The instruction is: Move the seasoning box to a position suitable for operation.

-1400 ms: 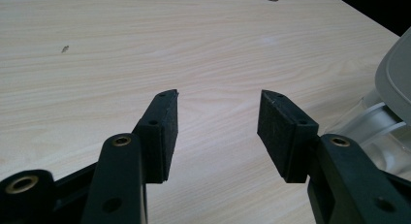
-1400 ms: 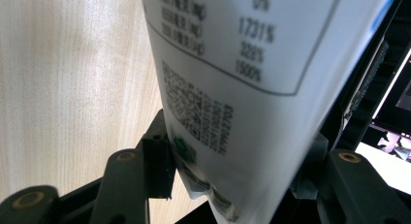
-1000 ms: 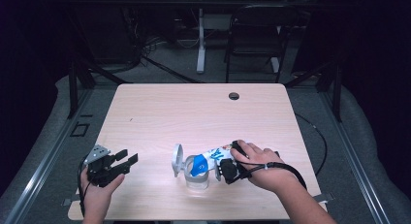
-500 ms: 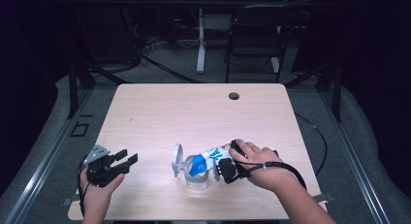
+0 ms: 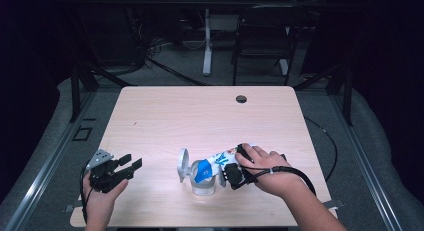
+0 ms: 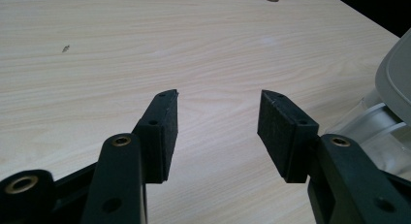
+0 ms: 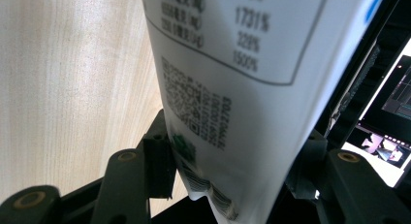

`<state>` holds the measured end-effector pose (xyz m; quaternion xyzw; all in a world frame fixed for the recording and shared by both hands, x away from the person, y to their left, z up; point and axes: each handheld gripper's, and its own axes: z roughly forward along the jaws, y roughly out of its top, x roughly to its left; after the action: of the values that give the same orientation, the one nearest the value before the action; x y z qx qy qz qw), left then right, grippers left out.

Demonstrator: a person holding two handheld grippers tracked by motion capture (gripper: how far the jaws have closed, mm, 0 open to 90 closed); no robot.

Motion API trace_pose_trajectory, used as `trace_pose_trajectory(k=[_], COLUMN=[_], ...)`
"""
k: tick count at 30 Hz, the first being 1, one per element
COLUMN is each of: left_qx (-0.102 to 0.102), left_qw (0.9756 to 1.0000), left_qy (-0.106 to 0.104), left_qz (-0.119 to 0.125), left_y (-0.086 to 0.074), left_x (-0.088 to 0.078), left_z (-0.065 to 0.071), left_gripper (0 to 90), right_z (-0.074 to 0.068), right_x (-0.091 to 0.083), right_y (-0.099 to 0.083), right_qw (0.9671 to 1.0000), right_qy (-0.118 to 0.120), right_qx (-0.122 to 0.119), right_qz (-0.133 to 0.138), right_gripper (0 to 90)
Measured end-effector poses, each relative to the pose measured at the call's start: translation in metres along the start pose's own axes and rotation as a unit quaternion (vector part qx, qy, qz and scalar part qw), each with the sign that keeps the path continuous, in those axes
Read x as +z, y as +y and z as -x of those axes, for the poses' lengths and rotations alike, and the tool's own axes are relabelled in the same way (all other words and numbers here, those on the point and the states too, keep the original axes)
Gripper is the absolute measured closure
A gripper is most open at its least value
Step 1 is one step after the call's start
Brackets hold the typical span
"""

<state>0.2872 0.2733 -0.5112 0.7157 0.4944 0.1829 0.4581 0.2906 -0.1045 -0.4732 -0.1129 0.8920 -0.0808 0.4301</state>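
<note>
A white and blue packet (image 5: 216, 162) is held tilted, its blue end over a clear container (image 5: 203, 185) whose grey lid (image 5: 183, 164) stands flipped up at its left. My right gripper (image 5: 226, 172) is shut on the packet; in the right gripper view the printed packet (image 7: 242, 64) sits between the two pads of that gripper (image 7: 232, 161). My left gripper (image 5: 131, 161) rests at the table's front left, well apart from the container. Its jaws stand open with nothing between them (image 6: 216, 132), and the container (image 6: 383, 127) and lid (image 6: 395, 73) show at the far right.
The wooden table (image 5: 200, 116) has a cable hole (image 5: 241, 98) near its back edge and a small dark mark (image 6: 66, 48) on its left half. A chair (image 5: 260, 46) and a desk leg (image 5: 207, 41) stand beyond the table in the dark room.
</note>
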Motion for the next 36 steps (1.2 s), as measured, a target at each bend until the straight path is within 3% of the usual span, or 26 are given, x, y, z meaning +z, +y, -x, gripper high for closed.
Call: trace_pose_trajectory(k=[36], left_qx=[-0.001], left_qw=[1.0], left_qy=[-0.001], left_qz=[0.0], left_y=[-0.0006], left_x=[0.001], left_z=[-0.0002], left_gripper=[49.8], right_z=[0.0021], right_x=[-0.0011], right_y=[0.0014], right_qw=[0.9997], right_qy=[-0.011], right_qx=[-0.016], right_qz=[-0.015], right_gripper=[48.2])
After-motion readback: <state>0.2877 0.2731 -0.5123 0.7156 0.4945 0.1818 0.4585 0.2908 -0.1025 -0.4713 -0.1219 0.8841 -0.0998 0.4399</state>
